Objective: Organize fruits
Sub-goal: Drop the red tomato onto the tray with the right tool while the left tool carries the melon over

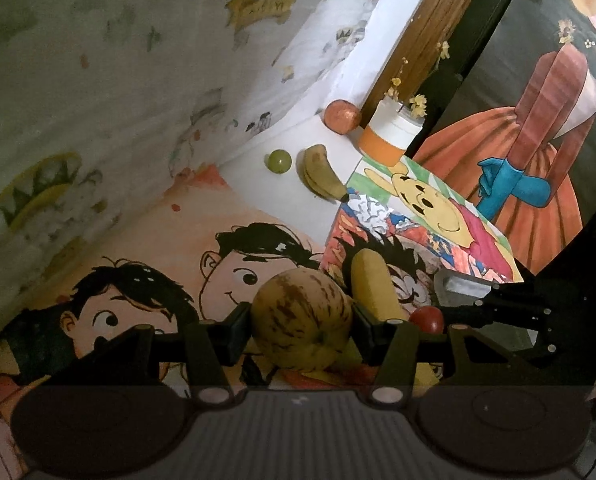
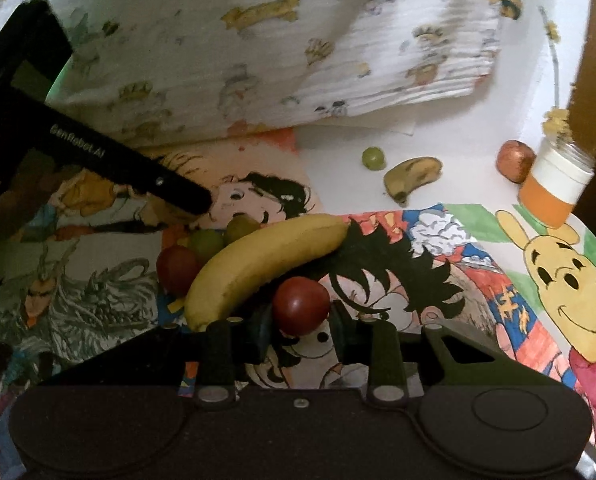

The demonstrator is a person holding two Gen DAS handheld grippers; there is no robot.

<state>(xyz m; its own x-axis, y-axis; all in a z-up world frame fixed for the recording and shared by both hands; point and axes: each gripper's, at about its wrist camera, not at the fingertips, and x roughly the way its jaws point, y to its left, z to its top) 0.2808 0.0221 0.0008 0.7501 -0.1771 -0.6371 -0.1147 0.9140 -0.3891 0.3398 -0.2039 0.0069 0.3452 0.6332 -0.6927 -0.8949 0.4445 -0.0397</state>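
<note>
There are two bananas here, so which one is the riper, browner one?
The small banana lying far off on the white surface, beside the green grape. Its skin is mottled brown; the big banana near the fingers is clean yellow.

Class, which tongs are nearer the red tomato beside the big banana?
Right. The right tongs have their pads either side of the tomato; the left tongs grip a melon further left.
</note>
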